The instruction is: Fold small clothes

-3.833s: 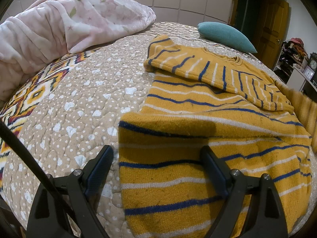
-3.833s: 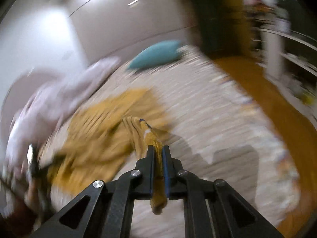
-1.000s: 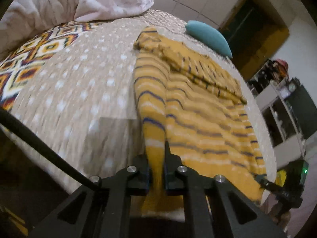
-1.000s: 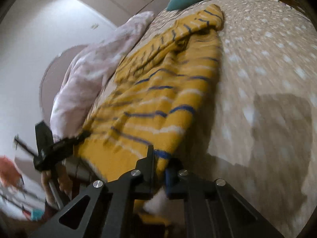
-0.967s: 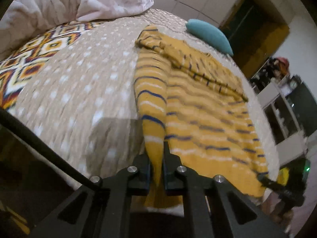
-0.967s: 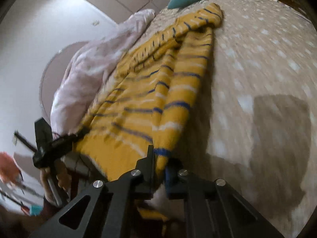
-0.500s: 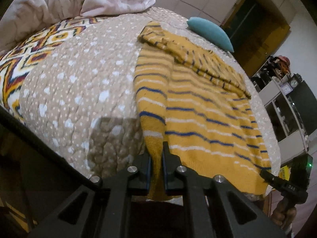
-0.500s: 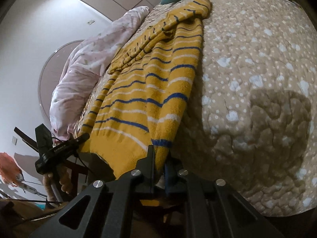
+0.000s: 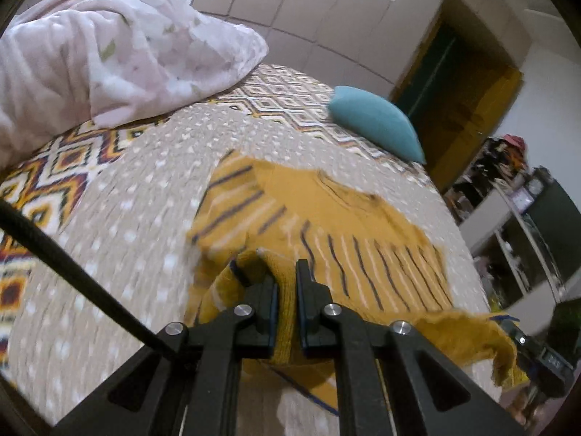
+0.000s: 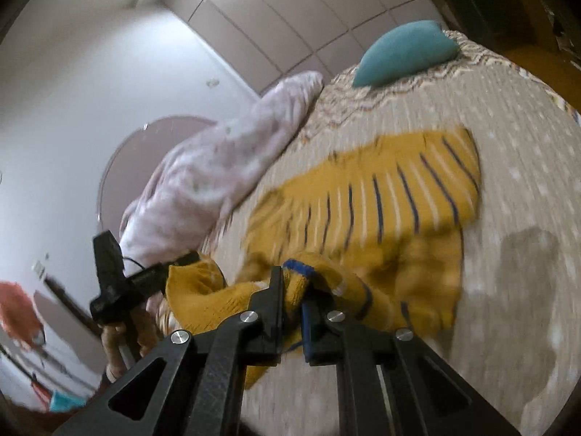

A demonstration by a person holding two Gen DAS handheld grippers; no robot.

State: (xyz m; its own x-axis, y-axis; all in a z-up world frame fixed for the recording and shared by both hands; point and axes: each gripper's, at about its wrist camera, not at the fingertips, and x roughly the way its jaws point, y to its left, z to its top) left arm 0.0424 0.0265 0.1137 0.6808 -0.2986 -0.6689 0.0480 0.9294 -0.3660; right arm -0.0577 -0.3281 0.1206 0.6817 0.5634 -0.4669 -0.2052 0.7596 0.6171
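Observation:
A mustard-yellow sweater with blue and white stripes (image 9: 326, 225) lies on the bed, its upper part flat. My left gripper (image 9: 287, 283) is shut on the hem's left corner and holds it lifted over the sweater body. My right gripper (image 10: 292, 287) is shut on the hem's other corner of the sweater (image 10: 381, 203), also lifted. The hem sags between the two grippers. In the right wrist view the left gripper (image 10: 174, 265) shows at the far left; in the left wrist view the right gripper shows at the lower right edge.
The bed has a beige dotted quilt (image 9: 120, 239) with a patterned border. A pink duvet (image 9: 109, 54) is heaped at the back left. A teal pillow (image 9: 374, 123) lies at the far end. Shelves and a doorway (image 9: 454, 109) stand at right.
Both grippers have lifted the hem off the bed's near edge and carried it forward over the sweater toward the collar. The sweater body has bunched and shortened beneath them.

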